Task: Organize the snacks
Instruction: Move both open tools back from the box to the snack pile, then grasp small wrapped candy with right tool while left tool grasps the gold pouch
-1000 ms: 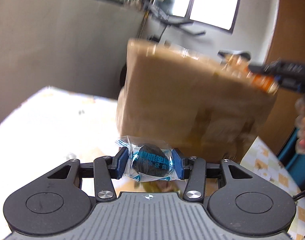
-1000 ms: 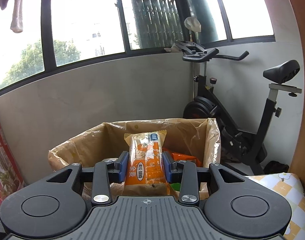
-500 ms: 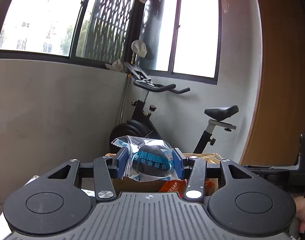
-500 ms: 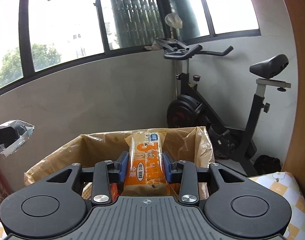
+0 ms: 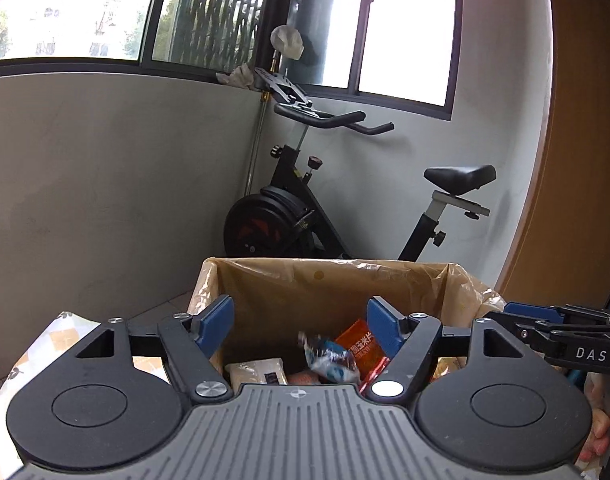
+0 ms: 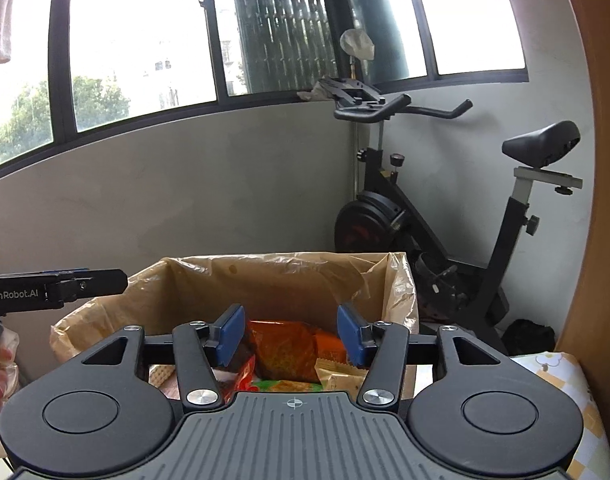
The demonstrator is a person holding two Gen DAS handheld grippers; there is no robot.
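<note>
A cardboard box point(image 5: 329, 280) lined with a clear bag holds several snack packets. My left gripper point(image 5: 301, 326) is open and empty above the box. Below it the clear-wrapped dark snack point(image 5: 331, 358) lies blurred among an orange packet point(image 5: 359, 340) and a pale packet point(image 5: 257, 372). My right gripper point(image 6: 292, 336) is open and empty above the same box point(image 6: 265, 280). An orange snack pack point(image 6: 283, 350) lies below it in the box. Each gripper shows in the other's view, the right one point(image 5: 545, 326) at the right edge and the left one point(image 6: 57, 286) at the left edge.
An exercise bike point(image 5: 289, 220) stands behind the box against the grey wall, also seen in the right wrist view point(image 6: 445, 216). The box stands on a table with a checked yellow cloth point(image 6: 561, 376). A wooden panel point(image 5: 577, 160) rises at the right.
Both grippers have opened over the box. The clear-wrapped dark snack has dropped from the left gripper and the orange pack from the right one, both into the box.
</note>
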